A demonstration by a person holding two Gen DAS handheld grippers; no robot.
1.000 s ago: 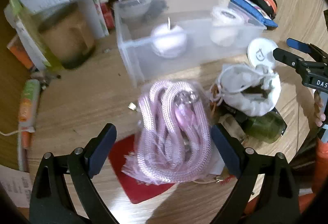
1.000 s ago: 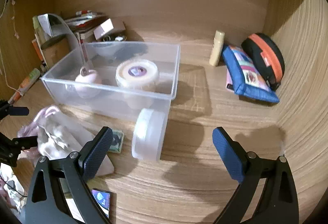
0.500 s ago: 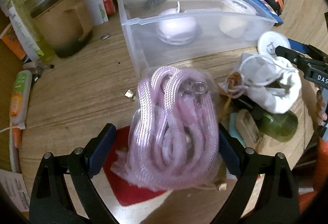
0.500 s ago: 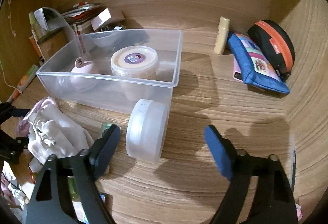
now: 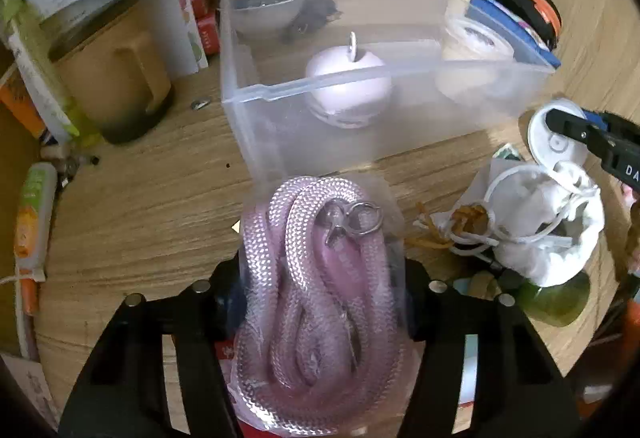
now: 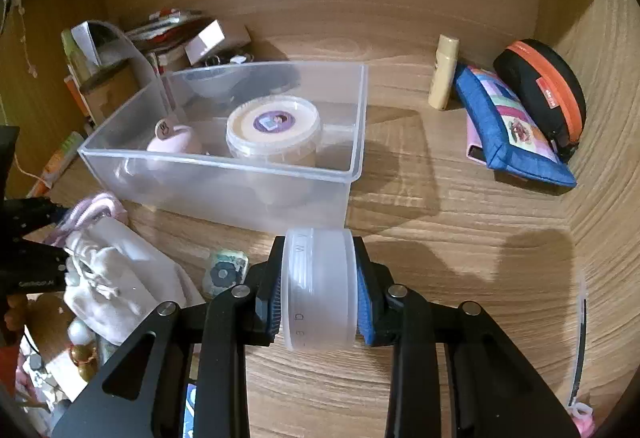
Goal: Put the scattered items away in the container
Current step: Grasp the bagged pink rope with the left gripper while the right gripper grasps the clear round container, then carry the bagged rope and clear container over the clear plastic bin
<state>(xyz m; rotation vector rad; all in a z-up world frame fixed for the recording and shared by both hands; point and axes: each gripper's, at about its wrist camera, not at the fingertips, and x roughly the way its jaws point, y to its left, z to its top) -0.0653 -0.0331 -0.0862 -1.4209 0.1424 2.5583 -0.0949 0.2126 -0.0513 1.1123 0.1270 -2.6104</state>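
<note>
A: Container [image 6: 224, 173] first: where does it sit, and what is around it?

B: The clear container stands on the wooden top [image 6: 460, 238] at about eleven o'clock from my right gripper [image 6: 318, 290], with a lidded tub [image 6: 273, 129] and a pink apple-shaped thing [image 6: 176, 141] inside. At three o'clock of it lie a blue pouch [image 6: 512, 133] and a black case with an orange zip [image 6: 548, 93]. A white drawstring bag [image 6: 116, 278] is heaped at nine o'clock of my right gripper, just beside the container's front wall.

A: And your hands?

B: Both tools tilt down toward the top. My right jaws are closing, pads pressed on a round white jar [image 6: 318, 290] held on edge. My left gripper [image 5: 320, 302] is closing too, squeezing a bagged coil of pink rope [image 5: 316, 302], with the container at twelve o'clock just beyond it.
</note>
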